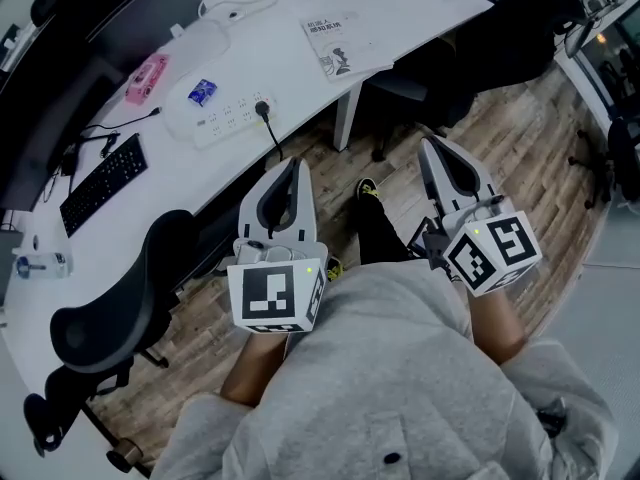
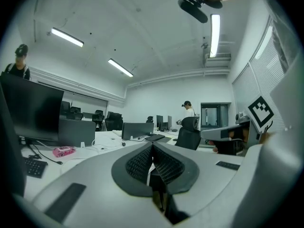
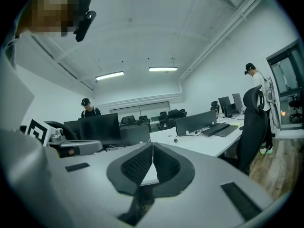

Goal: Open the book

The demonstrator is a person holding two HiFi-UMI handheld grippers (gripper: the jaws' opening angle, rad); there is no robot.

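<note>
The book point(image 1: 345, 43) lies closed, cover up, near the top centre of the head view. It rests on the white counter point(image 1: 270, 58), close to the counter's near edge. To its left along the counter are a white power strip point(image 1: 225, 118) with a black plug in it, a small blue packet point(image 1: 202, 92) and a pink object point(image 1: 147, 76). A black keyboard point(image 1: 103, 183) lies farther toward the left edge. A black chair point(image 1: 115, 318) stands at the lower left, just off the counter.

Both of your tongs are well apart from the book, lower in the frame and over the wood floor point(image 1: 530, 148). Your left tongs point(image 1: 292, 165) point up toward the counter edge below the power strip. In the left gripper view their ribbed pads point(image 2: 140, 163) are pressed together with nothing between them. Your right tongs point(image 1: 432, 144) sit at centre right, tips aimed toward the dark space under the counter. In the right gripper view their pads point(image 3: 137, 163) are also closed tight on nothing.
</note>
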